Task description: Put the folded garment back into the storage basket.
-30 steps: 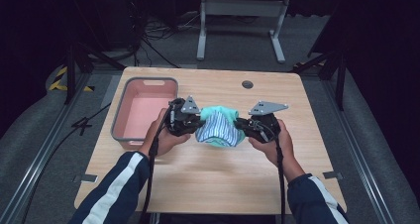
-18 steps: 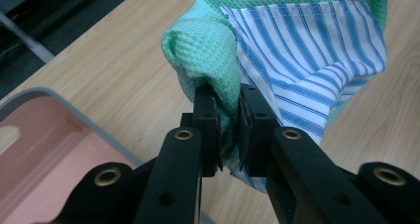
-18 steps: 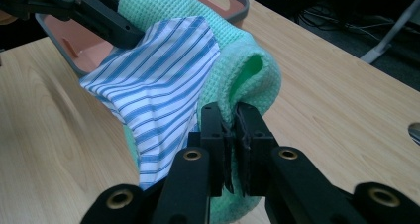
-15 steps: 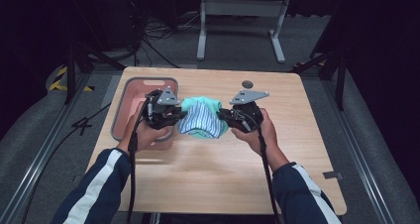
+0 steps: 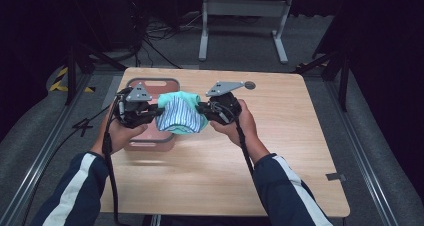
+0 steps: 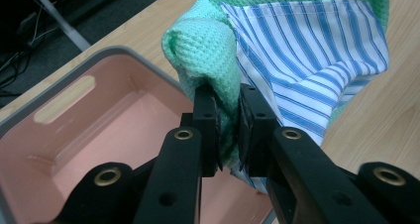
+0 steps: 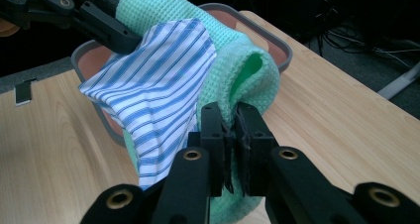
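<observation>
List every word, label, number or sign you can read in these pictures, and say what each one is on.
None: no readable text stands anywhere.
The striped cloth, the green towel and the pink bin carry no label or print.
Left tool and right tool: plain black, unmarked.
The yellow-black floor tape is a hazard pattern, not words.
</observation>
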The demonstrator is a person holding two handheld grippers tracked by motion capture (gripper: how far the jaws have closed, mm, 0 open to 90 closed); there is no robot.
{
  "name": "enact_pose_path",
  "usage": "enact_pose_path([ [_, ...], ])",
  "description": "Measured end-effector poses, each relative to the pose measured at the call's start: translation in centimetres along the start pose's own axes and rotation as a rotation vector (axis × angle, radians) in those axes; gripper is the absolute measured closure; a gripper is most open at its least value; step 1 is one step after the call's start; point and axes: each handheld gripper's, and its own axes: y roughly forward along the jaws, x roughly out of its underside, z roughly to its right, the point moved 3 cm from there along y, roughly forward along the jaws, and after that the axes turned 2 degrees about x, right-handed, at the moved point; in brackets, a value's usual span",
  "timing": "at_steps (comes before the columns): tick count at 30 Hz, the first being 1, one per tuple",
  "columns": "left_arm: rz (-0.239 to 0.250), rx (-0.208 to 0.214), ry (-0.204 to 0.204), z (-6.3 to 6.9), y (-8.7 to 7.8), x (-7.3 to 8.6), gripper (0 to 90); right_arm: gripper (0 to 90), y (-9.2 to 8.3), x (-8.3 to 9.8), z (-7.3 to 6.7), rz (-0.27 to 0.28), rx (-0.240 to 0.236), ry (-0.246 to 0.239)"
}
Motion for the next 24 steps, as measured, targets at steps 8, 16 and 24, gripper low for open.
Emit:
enact_pose_path([
  [8, 0.002, -0.045, -0.027, -1.6, -1.9, 1.3, 80.2, 83.4, 2.2, -1.6, -1.3, 0.004, -0.034, -0.013],
  [16, -0.005, -0.082, -0.048, -2.7, -3.2, 2.5, 80.2, 83.4, 4.1, -2.8, -2.5, -0.002, -0.051, -0.042],
  [24, -0.030, -0.115, -0.070, -4.1, -3.9, 4.1, 80.2, 83.4, 6.2, -3.8, -3.6, -0.015, -0.069, -0.062],
])
